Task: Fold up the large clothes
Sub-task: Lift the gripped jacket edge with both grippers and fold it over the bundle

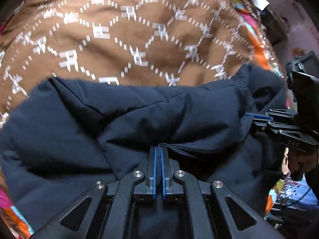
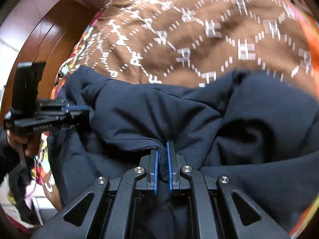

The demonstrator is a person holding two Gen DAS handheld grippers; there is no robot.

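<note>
A large dark navy padded jacket point(image 1: 139, 119) lies bunched on a brown blanket point(image 1: 119, 39) with a white pattern. My left gripper point(image 1: 159, 149) is shut on a thin fold of the jacket's edge, its blue pads pressed together on the cloth. In the right wrist view the same jacket point(image 2: 199, 119) fills the lower half. My right gripper point(image 2: 162, 149) is shut on a thicker fold of it, cloth packed between the blue pads. Each gripper shows in the other's view: the right gripper point(image 1: 251, 117) at the jacket's right edge, the left gripper point(image 2: 87, 107) at its left edge.
A colourful orange, pink and blue cover point(image 1: 257, 39) lies under the brown blanket point(image 2: 219, 39). A brown wooden door or wardrobe point(image 2: 49, 39) stands at the left in the right wrist view. A hand point(image 2: 22, 141) holds the left gripper's handle. Dark furniture point(image 1: 279, 25) sits beyond the bed's right edge.
</note>
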